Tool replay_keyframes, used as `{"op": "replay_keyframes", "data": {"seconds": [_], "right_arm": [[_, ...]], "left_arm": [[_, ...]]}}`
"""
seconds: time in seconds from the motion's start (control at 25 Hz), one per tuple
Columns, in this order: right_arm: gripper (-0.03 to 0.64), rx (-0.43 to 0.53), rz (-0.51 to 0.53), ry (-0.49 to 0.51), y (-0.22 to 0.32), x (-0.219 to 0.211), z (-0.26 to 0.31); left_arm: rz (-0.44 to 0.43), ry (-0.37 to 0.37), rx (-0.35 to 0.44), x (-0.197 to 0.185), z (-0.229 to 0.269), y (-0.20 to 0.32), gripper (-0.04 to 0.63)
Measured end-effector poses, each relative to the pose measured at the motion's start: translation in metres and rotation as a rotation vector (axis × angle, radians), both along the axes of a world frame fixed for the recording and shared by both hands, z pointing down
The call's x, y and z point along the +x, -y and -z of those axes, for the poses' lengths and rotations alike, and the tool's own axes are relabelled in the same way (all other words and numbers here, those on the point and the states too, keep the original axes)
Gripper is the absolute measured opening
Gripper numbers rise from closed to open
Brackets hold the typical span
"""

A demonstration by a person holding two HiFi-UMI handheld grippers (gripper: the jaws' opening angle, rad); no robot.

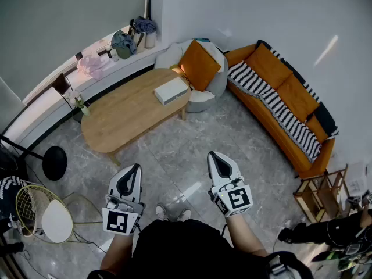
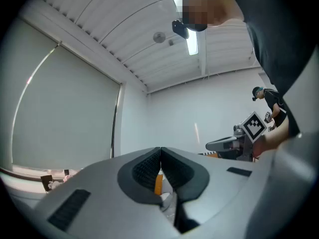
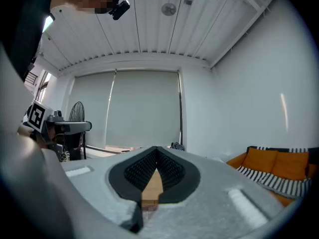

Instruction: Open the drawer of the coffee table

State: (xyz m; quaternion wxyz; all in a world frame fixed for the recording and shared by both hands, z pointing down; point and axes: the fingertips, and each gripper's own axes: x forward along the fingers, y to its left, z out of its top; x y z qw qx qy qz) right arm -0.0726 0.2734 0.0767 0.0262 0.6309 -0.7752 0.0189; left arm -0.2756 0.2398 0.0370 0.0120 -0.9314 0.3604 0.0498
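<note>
Both my left gripper (image 1: 135,168) and right gripper (image 1: 214,156) have their jaws pressed together, empty, well short of the oval coffee table (image 1: 125,112). Approach comes first, I judge; next I must reach its drawer, unseen from here.

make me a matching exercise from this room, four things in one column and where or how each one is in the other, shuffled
Things
1. white box
2. orange cushion
3. striped blanket
4. right hand-held gripper

Place or state
A. draped along the orange sofa
B. shut and empty, held above the floor
C. lying on the coffee table
D. propped on the pale round chair

Pairs: 1-C, 2-D, 3-A, 4-B
</note>
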Motion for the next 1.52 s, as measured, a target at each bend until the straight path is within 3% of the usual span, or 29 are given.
{"op": "replay_keyframes", "data": {"seconds": [0.16,0.44,0.64,1.04,1.16,1.28,1.52], "right_arm": [[0.005,0.037,0.015,0.008,-0.006,-0.003,0.006],[0.005,0.0,0.033,0.023,-0.017,0.011,-0.003],[0.005,-0.026,0.065,0.102,-0.028,0.031,-0.016],[0.005,-0.088,0.019,0.112,-0.055,0.079,-0.048],[0.005,-0.11,-0.018,0.14,-0.049,0.093,-0.055],[0.005,-0.118,-0.035,0.145,-0.031,0.101,-0.059],[0.005,-0.146,-0.046,0.134,0.032,0.121,-0.064]], "left_arm": [[0.003,0.018,0.026,0.0,0.001,-0.009,0.008],[0.024,0.044,0.042,0.011,0.0,-0.02,0.008],[0.017,0.025,0.013,0.037,-0.005,-0.034,0.008],[-0.018,0.048,-0.019,0.081,-0.024,-0.037,0.008],[-0.039,0.062,0.002,0.093,-0.029,-0.025,0.008],[-0.065,0.056,-0.035,0.105,-0.036,-0.004,0.008],[-0.08,0.071,-0.022,0.122,-0.041,0.07,0.008]]}}
